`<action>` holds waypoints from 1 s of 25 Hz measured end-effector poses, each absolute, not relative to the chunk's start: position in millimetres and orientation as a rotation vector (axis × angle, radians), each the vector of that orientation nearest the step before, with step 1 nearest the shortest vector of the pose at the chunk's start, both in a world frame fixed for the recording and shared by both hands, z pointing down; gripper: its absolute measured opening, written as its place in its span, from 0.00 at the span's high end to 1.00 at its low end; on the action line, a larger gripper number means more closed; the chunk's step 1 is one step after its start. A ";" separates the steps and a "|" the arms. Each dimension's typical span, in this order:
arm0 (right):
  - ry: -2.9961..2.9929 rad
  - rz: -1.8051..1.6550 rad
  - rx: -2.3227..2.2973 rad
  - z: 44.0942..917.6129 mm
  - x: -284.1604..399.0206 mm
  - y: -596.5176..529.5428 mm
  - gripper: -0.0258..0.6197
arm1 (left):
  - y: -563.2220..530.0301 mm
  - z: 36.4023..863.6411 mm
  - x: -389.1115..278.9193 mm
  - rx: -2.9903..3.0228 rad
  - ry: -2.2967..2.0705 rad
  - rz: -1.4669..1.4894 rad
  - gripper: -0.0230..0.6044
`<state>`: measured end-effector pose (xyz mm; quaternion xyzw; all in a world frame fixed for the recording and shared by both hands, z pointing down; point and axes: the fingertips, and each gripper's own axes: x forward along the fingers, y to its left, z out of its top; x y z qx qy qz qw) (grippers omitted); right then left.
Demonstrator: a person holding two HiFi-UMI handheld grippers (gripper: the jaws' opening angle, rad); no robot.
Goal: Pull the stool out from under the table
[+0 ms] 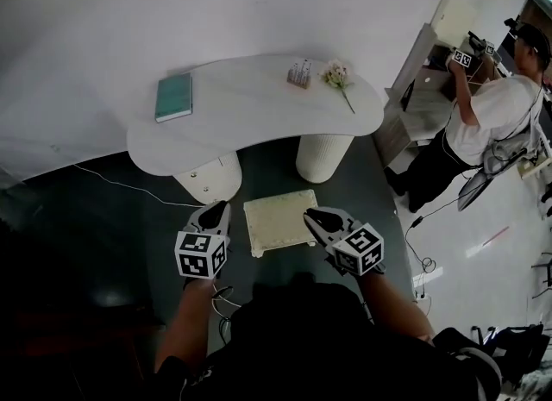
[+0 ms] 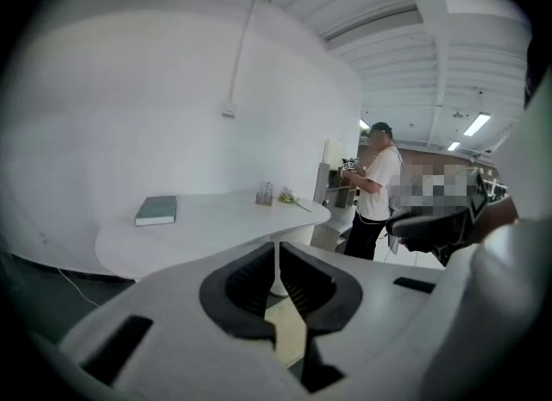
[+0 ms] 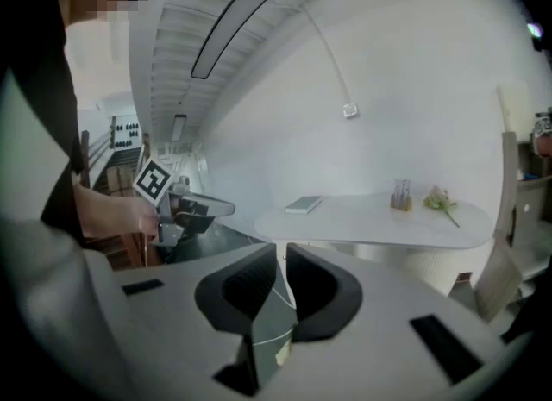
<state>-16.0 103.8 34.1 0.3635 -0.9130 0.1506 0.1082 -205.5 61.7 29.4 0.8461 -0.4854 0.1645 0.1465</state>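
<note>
Though near the table (image 1: 250, 106), cream square stool (image 1: 280, 222)

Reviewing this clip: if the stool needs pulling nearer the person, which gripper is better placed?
Right, narrowly. In the head view the right gripper overlaps the stool at its right edge, while the left gripper sits just off its left edge. Both are shut and empty, so either must reopen.

One worktop (image 1: 250, 106), one stool (image 1: 280, 222), one book (image 1: 173, 97), one flower (image 1: 338, 76), one holder (image 1: 299, 74), two legs (image 1: 210, 179) (image 1: 323, 156), two hand-held grippers (image 1: 222, 207) (image 1: 310, 215), one bystander (image 1: 492, 115).
</note>
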 end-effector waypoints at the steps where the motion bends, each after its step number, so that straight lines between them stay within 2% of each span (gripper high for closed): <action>1: -2.686 0.434 1.117 23.9 -18.0 102.1 0.90 | 60.1 24.7 -210.1 2.461 -1.386 0.485 0.93; 5: -2.663 0.363 1.199 0.1 -21.8 113.6 0.95 | 68.7 17.7 -220.1 2.526 -1.358 0.507 0.95; 16: -2.749 0.277 1.238 -35.3 -18.0 102.4 0.95 | 88.2 2.6 -235.9 2.457 -1.456 0.433 0.95; 25: -2.827 0.186 1.078 -37.5 43.8 85.8 0.95 | 91.9 -22.7 -212.3 2.304 -1.682 0.375 0.95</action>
